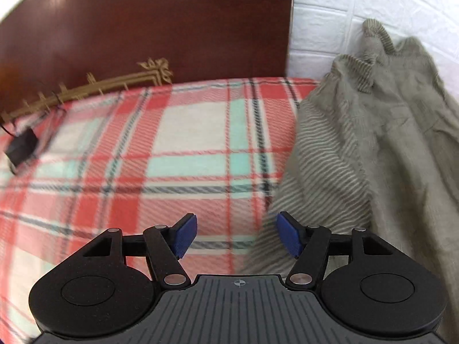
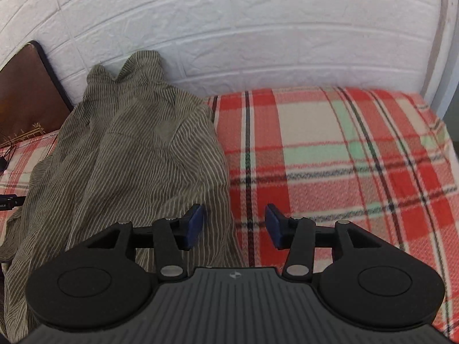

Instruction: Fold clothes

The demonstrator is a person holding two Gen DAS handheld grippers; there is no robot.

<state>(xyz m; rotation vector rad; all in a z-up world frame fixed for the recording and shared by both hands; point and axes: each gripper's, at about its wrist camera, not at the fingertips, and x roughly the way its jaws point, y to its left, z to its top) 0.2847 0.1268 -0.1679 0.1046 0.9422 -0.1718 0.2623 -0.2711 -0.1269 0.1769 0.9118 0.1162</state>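
— Two grippers hang over the bed, and neither holds anything. The left gripper (image 1: 236, 236) has its blue pads (image 1: 186, 235) spread wide, nothing between them.

— Where is the garment?

— The olive striped garment (image 1: 373, 149) lies rumpled on the plaid blanket (image 1: 172, 143), its ribbed end bunched up against the white brick-pattern wall (image 1: 358, 5). From the left gripper it lies to the right; its near edge passes under the right-hand pad, though I cannot tell whether they touch.

— And the other one?

— The right gripper (image 2: 234, 226) stands apart too, somewhat narrower, empty. From there the garment (image 2: 129, 157) spreads to the left, its edge running just under the left-hand pad (image 2: 196, 226); bare blanket (image 2: 344, 157) lies ahead and to the right.

— Anything else?

— A dark wooden headboard (image 1: 143, 28) with gilt trim, and a small black device (image 1: 21, 146) on a cord near it.
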